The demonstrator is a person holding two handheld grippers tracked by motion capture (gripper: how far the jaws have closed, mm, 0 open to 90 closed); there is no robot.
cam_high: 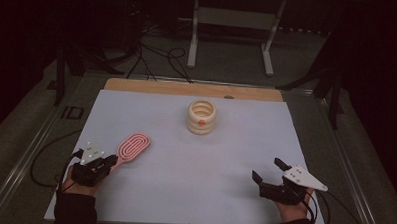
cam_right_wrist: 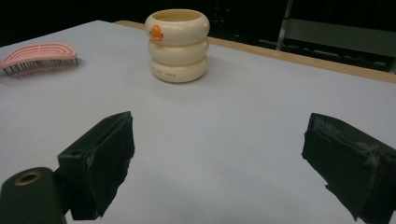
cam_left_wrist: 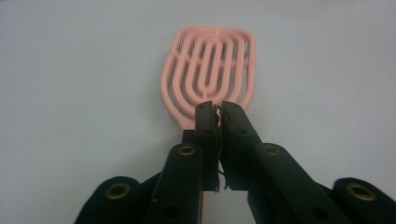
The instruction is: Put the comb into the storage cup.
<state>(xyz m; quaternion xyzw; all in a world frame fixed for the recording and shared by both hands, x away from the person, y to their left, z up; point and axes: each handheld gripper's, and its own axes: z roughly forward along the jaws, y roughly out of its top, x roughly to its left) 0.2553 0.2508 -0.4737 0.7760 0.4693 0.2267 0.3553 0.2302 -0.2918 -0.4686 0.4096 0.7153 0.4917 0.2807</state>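
Presently we find the pink hairbrush (cam_high: 134,145) lying flat on the pale table sheet (cam_high: 193,192), bristles down, well to the near left of the cream cup (cam_high: 202,117), which we take as our landmark. The left gripper (cam_high: 110,161) sits at the brush's handle end, on the side farther from the cup. In the left gripper view its jaws stand nearly together over the handle (cam_left_wrist: 205,205), with a thin slit between the pads (cam_left_wrist: 208,126); we judge them pinching the narrow handle just behind the head, though the handle itself is mostly hidden under them.

The right gripper (cam_high: 268,170) rests on the sheet to the near right of the cup, well apart from it, its jaws spread wide with nothing between them.

On handling, we judge the brush to be light, moulded plastic: the slotted head (cam_left_wrist: 208,70) looks stiff but thin-ribbed, and the ribs would flex or snag if squeezed. The bristles (cam_right_wrist: 39,66) are soft and offer no purchase. The handle is the sound place to take hold: solid and narrow enough for the pads. Smooth plastic may turn in a pinch, since the head outweighs the handle, so a grip close to the head is advisable.

The cup stands upright and untouched.
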